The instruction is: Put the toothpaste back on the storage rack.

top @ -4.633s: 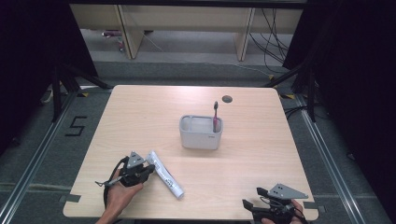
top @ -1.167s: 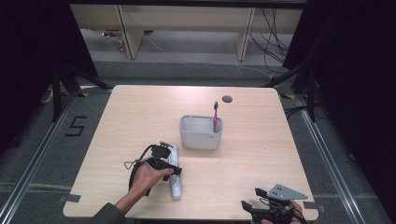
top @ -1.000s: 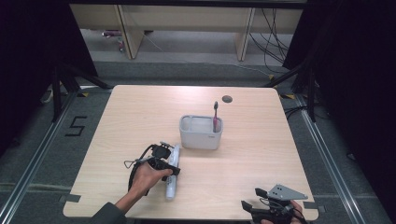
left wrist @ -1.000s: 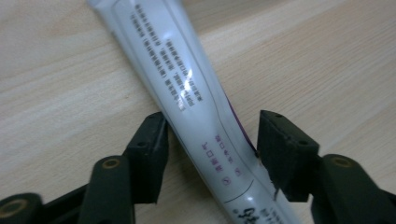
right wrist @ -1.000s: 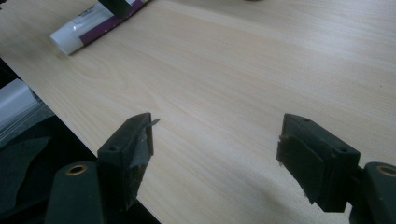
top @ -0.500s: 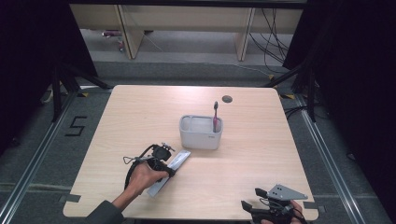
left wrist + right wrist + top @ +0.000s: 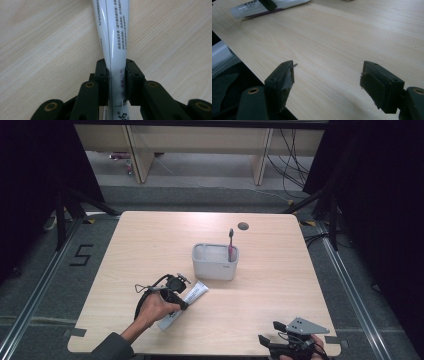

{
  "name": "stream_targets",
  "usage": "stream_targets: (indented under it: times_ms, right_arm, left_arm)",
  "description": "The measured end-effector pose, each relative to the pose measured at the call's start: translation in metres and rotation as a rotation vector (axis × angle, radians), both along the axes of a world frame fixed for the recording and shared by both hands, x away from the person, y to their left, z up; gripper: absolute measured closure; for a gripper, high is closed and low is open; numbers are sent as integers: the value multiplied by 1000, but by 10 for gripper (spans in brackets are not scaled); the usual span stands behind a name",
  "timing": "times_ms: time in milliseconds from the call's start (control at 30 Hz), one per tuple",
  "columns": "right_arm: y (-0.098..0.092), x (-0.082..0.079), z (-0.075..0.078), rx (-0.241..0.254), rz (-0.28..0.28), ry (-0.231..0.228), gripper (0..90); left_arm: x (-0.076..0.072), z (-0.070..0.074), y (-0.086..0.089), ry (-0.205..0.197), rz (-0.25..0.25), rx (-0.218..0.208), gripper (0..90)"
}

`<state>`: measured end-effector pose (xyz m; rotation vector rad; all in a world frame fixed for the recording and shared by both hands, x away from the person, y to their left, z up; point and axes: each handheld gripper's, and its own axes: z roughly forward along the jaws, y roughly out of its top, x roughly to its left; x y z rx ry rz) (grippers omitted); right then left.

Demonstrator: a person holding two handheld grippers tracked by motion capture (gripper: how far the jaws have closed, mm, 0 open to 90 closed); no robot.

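A white toothpaste tube (image 7: pixel 195 293) lies slanted on the wooden table (image 7: pixel 150 240), in front of a grey holder (image 7: pixel 215 267). My left gripper (image 7: pixel 179 296) is shut on the tube; its jaws have just been closing. In the left gripper view both pads (image 7: pixel 103 75) press the sides of the tube (image 7: pixel 115 37), which runs away from me between the jaws of the left gripper (image 7: pixel 116 72). A dark red toothbrush (image 7: pixel 230 242) stands upright in the holder. My right gripper (image 7: pixel 268 332) rests at the table's near right corner, open with nothing in it (image 7: pixel 328 75). The tube (image 7: pixel 262 6) lies far off in the right gripper view.
A small round hole (image 7: pixel 243 226) sits in the tabletop behind the holder. The near table edge (image 7: pixel 244 62) runs just left of my right gripper's jaws, with dark floor beyond it. Shelving and cables stand past the far edge.
My left hand came from the table's left side onto the tube. Over the last second the tube swung from nearly straight to slanting up to the right, and the jaws closed on it.
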<state>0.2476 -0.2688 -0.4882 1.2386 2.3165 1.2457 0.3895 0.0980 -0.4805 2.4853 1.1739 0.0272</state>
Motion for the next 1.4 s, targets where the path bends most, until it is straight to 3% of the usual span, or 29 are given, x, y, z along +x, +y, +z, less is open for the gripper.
stream_targets:
  times_ms: [200, 400, 467, 533, 733, 800, 900, 933, 1067, 1267, 1400]
  right_arm:
    - [0, 0, 0, -7, 3, -12, 271]
    - [0, 0, 0, -8, 5, -12, 271]
    - [0, 0, 0, -7, 4, -13, 271]
    - [0, 0, 0, -9, 5, -13, 271]
    - [0, 0, 0, -7, 6, -13, 271]
    - [0, 0, 0, -7, 5, -11, 272]
    - [0, 1, -1, -9, 6, -18, 271]
    - [0, 1, 0, -6, 5, -13, 272]
    - [0, 1, 0, -4, 6, -13, 271]
    - [0, 1, -1, -5, 0, -17, 272]
    - [0, 1, -1, -4, 7, -4, 272]
  left_arm:
    - [3, 2, -6, 15, -42, 55, 748]
    - [6, 3, -8, 32, -67, 83, 748]
    - [7, 3, -11, 57, -58, 93, 748]
    - [8, 3, -11, 49, -82, 107, 748]
    - [9, 2, -15, 65, -79, 121, 747]
    - [10, 1, -16, 60, -114, 147, 747]
    - [8, 1, -19, 59, -99, 150, 748]
    - [10, 1, -19, 49, -128, 162, 749]
    - [8, 2, -20, 37, -151, 178, 755]
    - [5, 2, -18, 17, -166, 170, 757]
    - [2, 6, -14, -4, -163, 135, 758]
